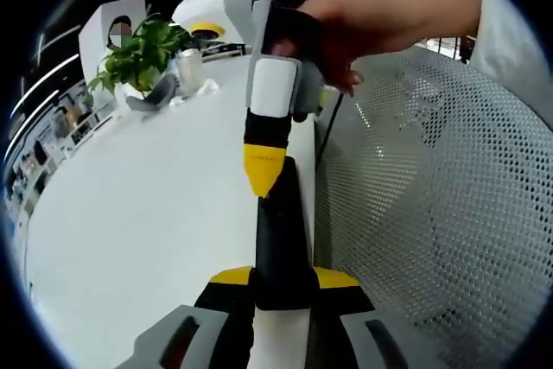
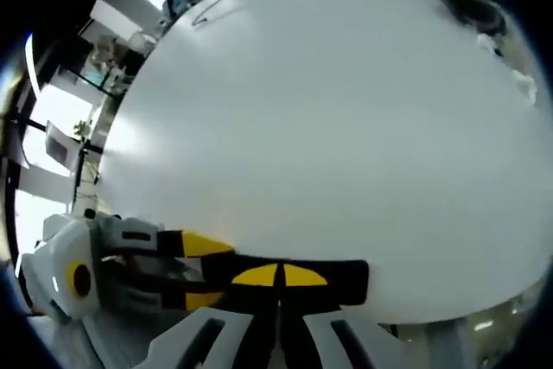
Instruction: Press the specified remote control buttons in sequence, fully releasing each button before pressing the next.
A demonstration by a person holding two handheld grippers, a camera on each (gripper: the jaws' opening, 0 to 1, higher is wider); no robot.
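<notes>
White table [image 1: 138,231] everywhere; left gripper [image 1: 283,287] clamps the black remote [image 1: 281,239], right gripper [image 1: 263,181] closed with its tip on the remote's far end, potted plant [image 1: 143,54] well beyond.

Remote control [image 1: 281,239] lying on the bench [image 1: 138,222] between left claw [image 1: 281,287] jaws, right claw [image 1: 263,174] tip touching its far end, potted plant [image 1: 143,54] at the bench's far side, mesh chair [image 1: 441,196] just right.
</notes>
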